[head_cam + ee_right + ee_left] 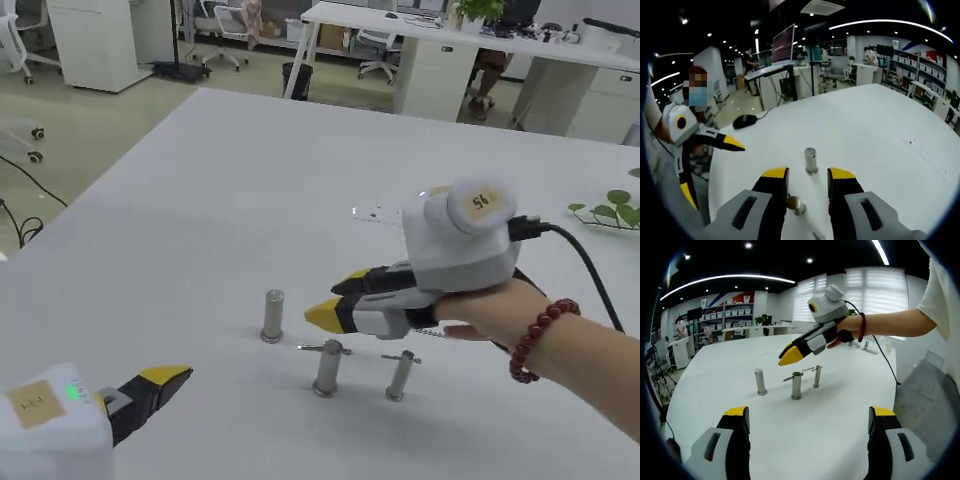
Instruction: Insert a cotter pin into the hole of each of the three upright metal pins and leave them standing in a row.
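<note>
At the lower left of the head view, the left claw [808,412] hangs released and empty. Its own view shows both jaws spread wide, with the bench [250,180] between them and three pins standing ahead in a row. Leftmost is the bare pin [272,315], upright, its top plain. To its right, the middle pin [327,368] carries a cotter pin [322,348] crosswise near its top. The right pin [400,373] carries a second cotter pin [402,357]. Above these two, the right claw [338,299] hovers part open, gripping nothing, its tips toward the bare pin. The left gripper view shows it clear of all three. Its own view puts a pin top low between its jaws, with the bare pin just ahead. Behind the row the bench runs wide and open to its far edge. A mouse [744,121] lies by the edge at the left of the right gripper view.
</note>
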